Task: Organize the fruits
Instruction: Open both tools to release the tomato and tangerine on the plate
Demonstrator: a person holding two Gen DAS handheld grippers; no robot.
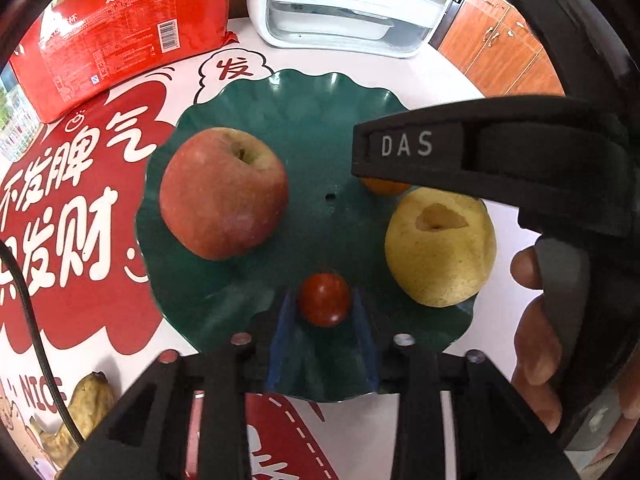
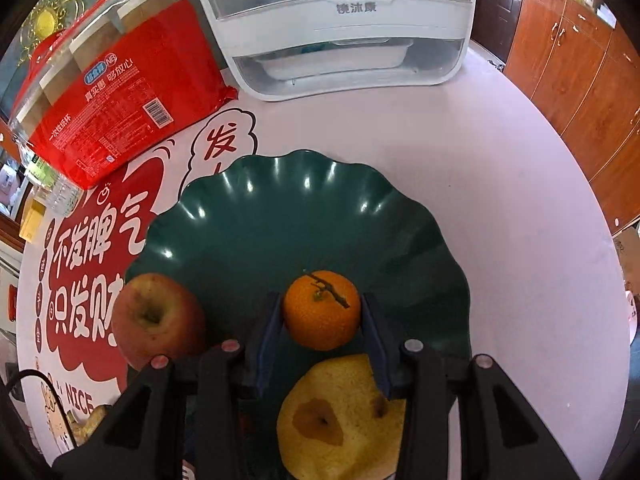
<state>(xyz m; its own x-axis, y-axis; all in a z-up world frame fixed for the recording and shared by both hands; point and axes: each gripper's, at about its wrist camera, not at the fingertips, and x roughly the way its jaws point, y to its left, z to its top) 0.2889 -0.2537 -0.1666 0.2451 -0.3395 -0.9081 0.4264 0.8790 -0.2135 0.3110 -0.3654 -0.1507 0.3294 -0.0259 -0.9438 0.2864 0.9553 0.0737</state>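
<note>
A dark green scalloped plate holds a red apple on its left and a yellow pear at its near right edge. A cherry tomato rests on the plate between the blue pads of my left gripper, which stand just off it, open. My right gripper is shut on a mandarin low over the plate. In the left wrist view one of its black fingers covers most of the mandarin.
A spotted yellow banana lies on the red-and-white tablecloth, off the plate at the lower left. A red package and a white appliance stand behind. Wooden cabinets are at the right. A hand grips the right tool.
</note>
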